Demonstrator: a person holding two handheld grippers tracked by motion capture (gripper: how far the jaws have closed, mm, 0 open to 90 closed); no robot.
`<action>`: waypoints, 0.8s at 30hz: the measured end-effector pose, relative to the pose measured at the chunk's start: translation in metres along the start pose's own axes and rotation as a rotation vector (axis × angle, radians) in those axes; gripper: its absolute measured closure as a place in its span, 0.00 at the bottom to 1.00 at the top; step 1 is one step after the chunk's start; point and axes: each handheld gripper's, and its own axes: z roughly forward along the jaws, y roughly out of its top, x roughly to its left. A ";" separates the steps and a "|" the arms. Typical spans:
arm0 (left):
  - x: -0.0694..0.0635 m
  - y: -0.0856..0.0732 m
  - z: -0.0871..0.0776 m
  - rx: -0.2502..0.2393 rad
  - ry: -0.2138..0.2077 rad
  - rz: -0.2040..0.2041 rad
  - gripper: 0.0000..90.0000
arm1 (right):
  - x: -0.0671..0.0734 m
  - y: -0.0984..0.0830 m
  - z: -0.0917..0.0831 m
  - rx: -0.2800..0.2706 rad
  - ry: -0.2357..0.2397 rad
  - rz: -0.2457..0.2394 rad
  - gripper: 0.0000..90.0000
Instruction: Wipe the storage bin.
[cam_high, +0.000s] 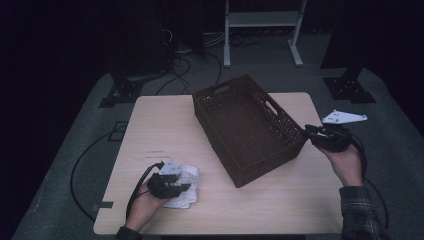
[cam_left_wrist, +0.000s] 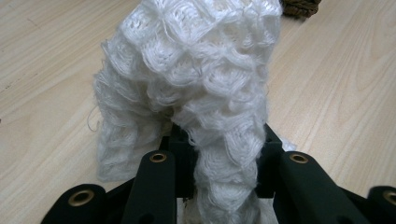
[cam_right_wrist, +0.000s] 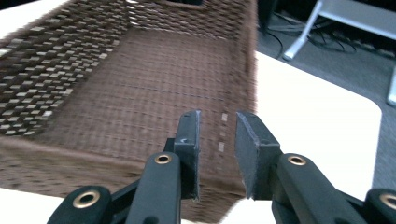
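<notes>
Closest to the lens in the left gripper view, a white knitted cloth (cam_left_wrist: 196, 93) rises between the black jaws of the left gripper (cam_left_wrist: 217, 172), which are clamped on a bunched fold of it. The knit is loose and open, a scalloped, shell-like stitch with stray fibres at the edges, soft and limp; most of it lies heaped on the pale wood-grain table (cam_left_wrist: 336, 93). In the high view the cloth (cam_high: 186, 186) sits near the table's front left corner, under and beside the left gripper (cam_high: 172, 186), well apart from the brown woven basket (cam_high: 247, 127) that stands at an angle in the middle of the table (cam_high: 165, 120). The basket is rectangular, stiff, with lattice walls, handle cut-outs and a bare woven floor. The right gripper (cam_high: 309, 132) hovers just beside its right-hand rim; in the right gripper view its jaws (cam_right_wrist: 217, 154) stand slightly apart with nothing between them, the basket (cam_right_wrist: 116, 88) close ahead. The likely trouble: only a fold is pinched, so the cloth could slip free or trail when lifted, and its open loops could snag on the basket's rough rim. The right gripper could also nudge the basket askew.
</notes>
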 end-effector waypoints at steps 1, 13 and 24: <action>0.000 0.000 0.000 0.000 0.000 0.000 0.76 | 0.000 0.000 0.000 0.000 0.000 0.000 0.78; 0.000 0.000 0.000 0.009 -0.001 0.004 0.76 | -0.026 -0.009 0.030 0.069 0.019 0.063 0.78; -0.001 0.001 0.001 0.015 -0.002 0.014 0.76 | -0.019 -0.013 0.043 0.078 0.021 0.088 0.89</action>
